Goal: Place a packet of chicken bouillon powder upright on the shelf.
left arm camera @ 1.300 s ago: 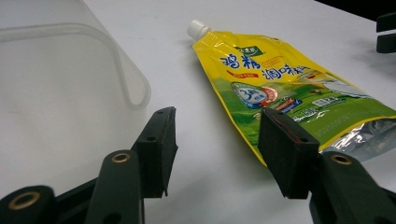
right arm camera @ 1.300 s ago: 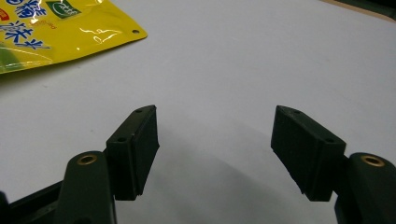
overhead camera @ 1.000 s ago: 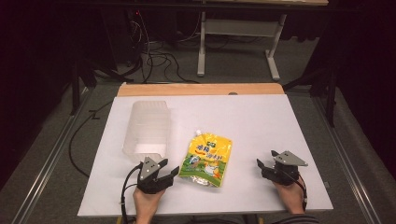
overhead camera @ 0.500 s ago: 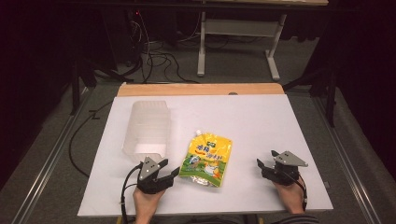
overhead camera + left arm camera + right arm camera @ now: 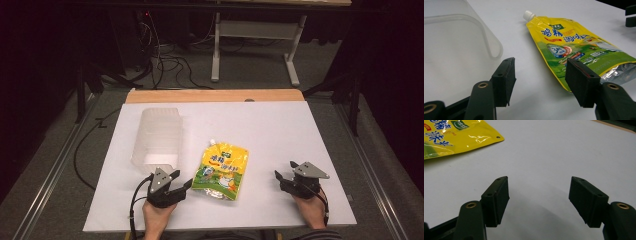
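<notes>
A yellow and green spouted pouch [image 5: 222,171] with a white cap lies flat on the white table [image 5: 280,130] near its front. In the left gripper view the pouch [image 5: 574,47] lies just beyond the right jaw, cap pointing away. My left gripper [image 5: 183,184] rests open on the table by the pouch's near left corner, holding nothing. A clear plastic box [image 5: 156,137] lies on its side behind that gripper, its rim [image 5: 486,37] close to the left jaw. My right gripper [image 5: 278,176] stands open and empty at the front right; the pouch's corner [image 5: 461,135] lies at its far left.
A wooden strip [image 5: 215,95] runs along the table's far edge. Beyond it are a metal desk frame [image 5: 255,45] and floor cables [image 5: 165,60]. Rails flank both sides of the table. Bare white surface lies between the pouch and the right gripper.
The left gripper has edged slightly toward the pouch. The right gripper, pouch and box stay where they were.
</notes>
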Motion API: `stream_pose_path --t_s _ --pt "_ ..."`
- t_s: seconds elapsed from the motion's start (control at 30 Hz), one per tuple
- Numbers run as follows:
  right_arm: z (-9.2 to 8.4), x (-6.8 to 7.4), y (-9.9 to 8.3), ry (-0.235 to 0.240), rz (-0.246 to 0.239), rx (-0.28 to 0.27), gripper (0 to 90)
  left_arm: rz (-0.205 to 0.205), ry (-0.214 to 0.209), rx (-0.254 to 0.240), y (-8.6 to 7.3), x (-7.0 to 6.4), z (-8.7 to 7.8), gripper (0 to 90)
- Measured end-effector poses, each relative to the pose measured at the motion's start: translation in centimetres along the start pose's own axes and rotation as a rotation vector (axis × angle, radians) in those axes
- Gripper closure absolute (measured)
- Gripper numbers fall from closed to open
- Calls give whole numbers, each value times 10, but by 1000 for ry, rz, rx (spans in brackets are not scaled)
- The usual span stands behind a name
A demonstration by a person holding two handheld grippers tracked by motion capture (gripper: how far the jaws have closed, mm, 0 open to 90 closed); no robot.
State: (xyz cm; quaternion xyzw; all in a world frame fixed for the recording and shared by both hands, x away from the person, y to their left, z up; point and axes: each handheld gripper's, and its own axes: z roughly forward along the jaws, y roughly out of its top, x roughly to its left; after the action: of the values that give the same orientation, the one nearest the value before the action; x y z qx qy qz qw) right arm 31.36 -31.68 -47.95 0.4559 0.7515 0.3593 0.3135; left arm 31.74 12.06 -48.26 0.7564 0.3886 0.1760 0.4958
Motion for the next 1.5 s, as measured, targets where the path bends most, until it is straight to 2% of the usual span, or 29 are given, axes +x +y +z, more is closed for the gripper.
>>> stream_pose_path --t_s 0.1,0.37,0.6,0.73,0.97,1.13,1.2,1.3,1.5 --pt "0 0 0 0 4 3 330 12 9 0 1 -2 0 414" --pt "0 0 0 1 1 -1 329 30 -1 29 9 -11 -3 405" --pt "0 0 0 3 -1 -3 329 22 -1 12 19 -18 0 386" --pt "0 1 0 -4 -1 -1 329 38 -5 10 25 -24 4 377" --pt "1 1 0 -5 -4 8 328 46 -5 37 37 -32 15 368" --pt "0 0 0 -2 1 -3 328 49 7 65 46 -37 23 358" --pt "0 0 0 -1 -4 -2 328 38 2 78 49 -38 28 351" --pt "0 0 0 -3 -2 -6 327 33 17 128 52 -38 38 342" --pt "0 0 0 -3 -4 -7 326 27 24 172 62 -40 57 329"
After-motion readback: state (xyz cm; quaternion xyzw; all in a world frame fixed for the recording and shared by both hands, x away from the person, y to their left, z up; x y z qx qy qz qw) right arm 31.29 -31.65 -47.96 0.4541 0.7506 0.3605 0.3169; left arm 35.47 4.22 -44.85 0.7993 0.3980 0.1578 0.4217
